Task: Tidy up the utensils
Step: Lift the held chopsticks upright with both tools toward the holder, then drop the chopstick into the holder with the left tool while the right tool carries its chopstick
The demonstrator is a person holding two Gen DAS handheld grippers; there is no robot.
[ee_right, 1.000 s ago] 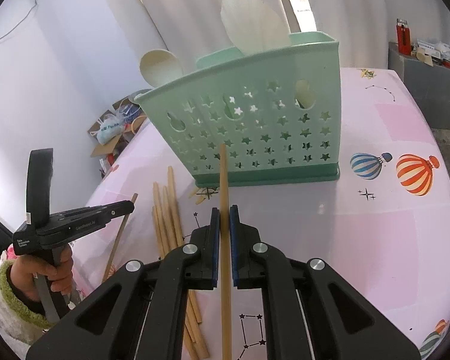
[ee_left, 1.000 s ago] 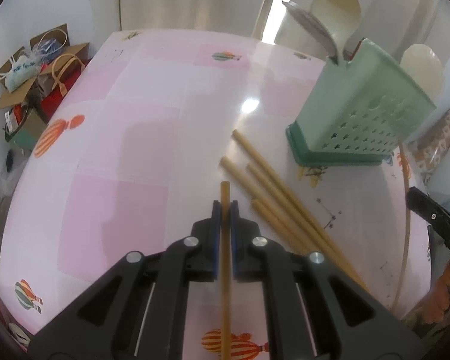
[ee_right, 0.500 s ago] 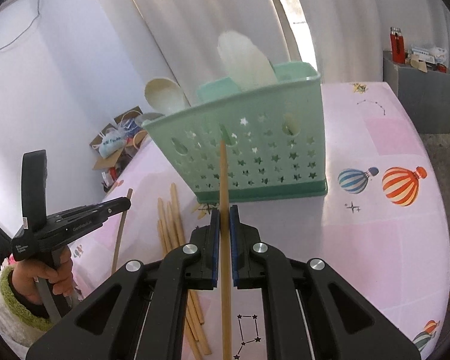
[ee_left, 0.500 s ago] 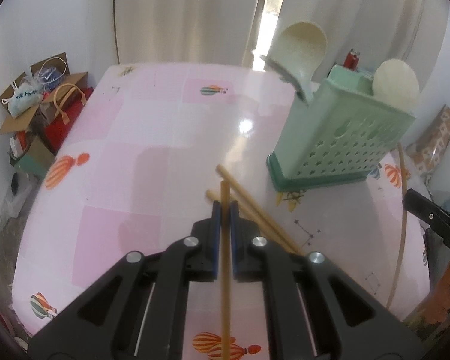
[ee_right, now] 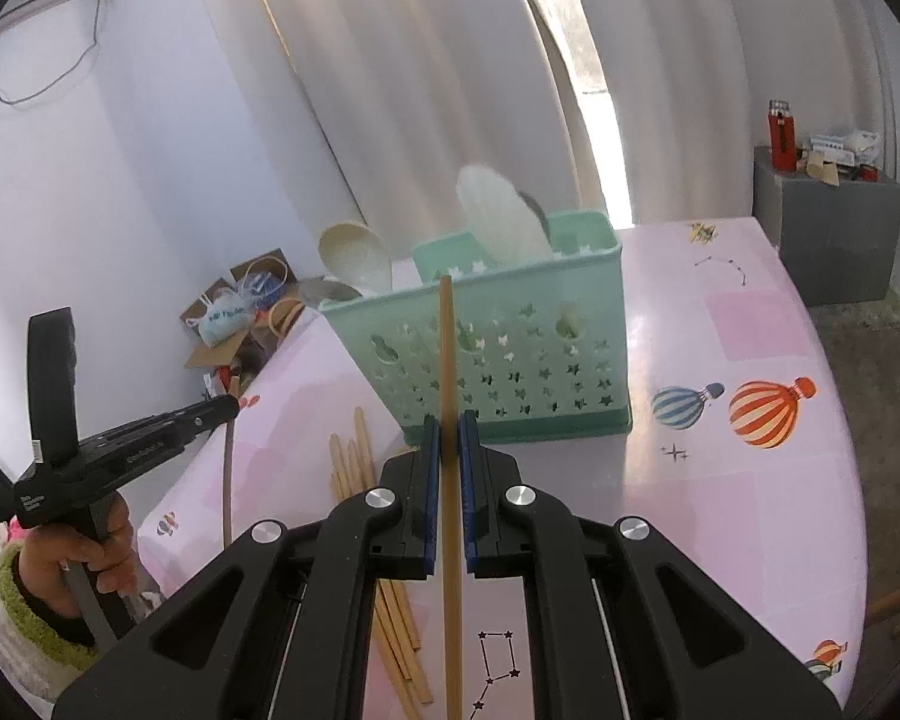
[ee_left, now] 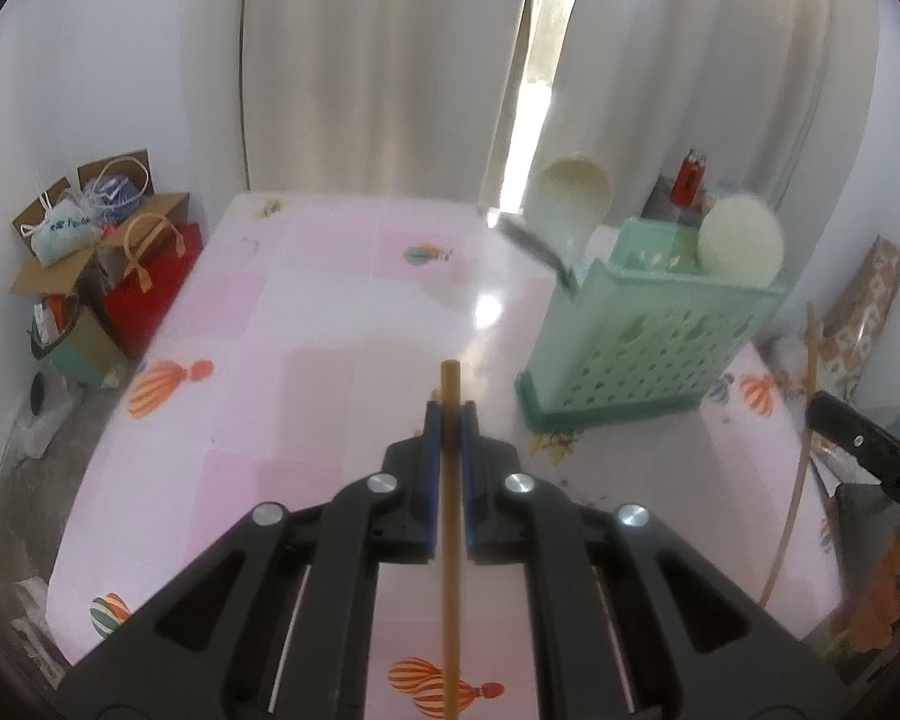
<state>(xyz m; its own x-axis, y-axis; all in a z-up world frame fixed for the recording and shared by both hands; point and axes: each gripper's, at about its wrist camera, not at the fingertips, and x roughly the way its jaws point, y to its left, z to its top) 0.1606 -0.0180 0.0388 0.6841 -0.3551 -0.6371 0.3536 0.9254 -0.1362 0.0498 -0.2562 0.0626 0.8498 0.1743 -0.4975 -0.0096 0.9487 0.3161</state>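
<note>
A green perforated utensil caddy (ee_left: 648,348) (ee_right: 498,354) stands on the pink table, holding cream spoons (ee_left: 570,204) (ee_right: 498,216) and a dark metal utensil (ee_left: 540,252). My left gripper (ee_left: 450,414) is shut on a wooden chopstick (ee_left: 450,480), held above the table, left of the caddy. My right gripper (ee_right: 449,426) is shut on another wooden chopstick (ee_right: 447,360), held in front of the caddy. Several loose chopsticks (ee_right: 354,462) lie on the table left of the right gripper. The other gripper shows at each view's edge (ee_right: 120,450) (ee_left: 870,450).
The pink table (ee_left: 306,348) has balloon prints. Cardboard boxes and a red bag (ee_left: 144,276) sit on the floor at the far left. A grey cabinet (ee_right: 828,228) with small items stands at the far right. Curtains hang behind.
Both grippers have risen with their chopsticks. The caddy now looks lower and farther in both views, and the loose chopsticks have dropped out of the left wrist view.
</note>
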